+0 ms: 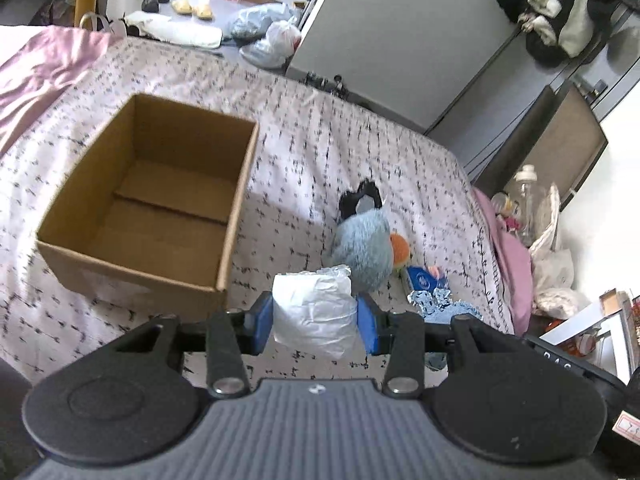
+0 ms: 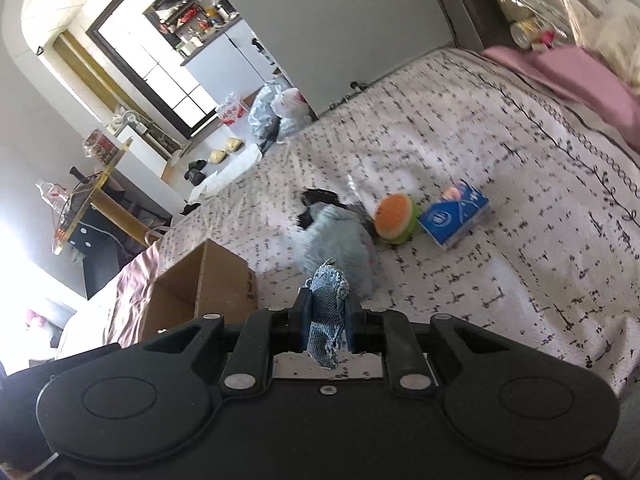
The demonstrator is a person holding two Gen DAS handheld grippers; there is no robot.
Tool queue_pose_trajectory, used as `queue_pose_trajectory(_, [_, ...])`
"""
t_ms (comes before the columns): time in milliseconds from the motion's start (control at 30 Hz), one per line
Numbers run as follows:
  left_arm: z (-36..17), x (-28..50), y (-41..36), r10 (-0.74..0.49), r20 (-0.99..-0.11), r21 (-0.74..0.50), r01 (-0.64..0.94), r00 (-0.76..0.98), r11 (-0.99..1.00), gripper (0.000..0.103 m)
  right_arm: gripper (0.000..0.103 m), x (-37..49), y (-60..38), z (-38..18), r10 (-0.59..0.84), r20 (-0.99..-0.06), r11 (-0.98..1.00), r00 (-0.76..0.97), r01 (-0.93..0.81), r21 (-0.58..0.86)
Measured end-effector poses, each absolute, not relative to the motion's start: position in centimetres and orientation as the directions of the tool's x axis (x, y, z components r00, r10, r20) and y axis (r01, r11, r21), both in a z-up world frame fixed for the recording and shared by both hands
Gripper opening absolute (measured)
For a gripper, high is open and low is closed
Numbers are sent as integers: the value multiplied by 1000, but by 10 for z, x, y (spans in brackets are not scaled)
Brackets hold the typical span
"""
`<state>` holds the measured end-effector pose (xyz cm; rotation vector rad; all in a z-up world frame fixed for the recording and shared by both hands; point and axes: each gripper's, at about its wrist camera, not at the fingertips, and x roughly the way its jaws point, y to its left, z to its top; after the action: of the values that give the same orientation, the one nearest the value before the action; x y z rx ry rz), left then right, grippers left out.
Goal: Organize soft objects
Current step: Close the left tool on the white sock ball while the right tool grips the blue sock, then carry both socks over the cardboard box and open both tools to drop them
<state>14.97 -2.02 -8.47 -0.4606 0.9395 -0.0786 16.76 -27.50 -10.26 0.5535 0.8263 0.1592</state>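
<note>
My left gripper (image 1: 316, 314) is shut on a white plastic-wrapped soft pack (image 1: 314, 310), held above the bed just right of the open, empty cardboard box (image 1: 148, 204). My right gripper (image 2: 326, 320) is shut on a blue denim-like cloth (image 2: 328, 312), held above the bed; the box (image 2: 200, 292) is to its left. A fluffy blue-grey plush toy (image 1: 362, 246) (image 2: 340, 240) lies on the bed, with an orange and green burger plush (image 2: 394, 218) (image 1: 400, 250) and a blue tissue pack (image 2: 456, 214) (image 1: 424, 278) beside it.
The bed has a white patterned cover (image 1: 320, 128) and pink bedding (image 1: 44, 76) at the left. A bedside clutter of bottles and bags (image 1: 536, 216) stands at the right. Plastic bags (image 1: 268, 36) and slippers (image 1: 192, 8) lie on the floor beyond the bed.
</note>
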Motion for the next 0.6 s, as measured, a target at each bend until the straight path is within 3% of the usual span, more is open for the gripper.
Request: queue_pose_trajectory(600, [-68, 157, 64, -199, -740, -406, -191, 643, 894, 43, 17, 178, -201, -67, 406, -606, 866, 684, -77, 493])
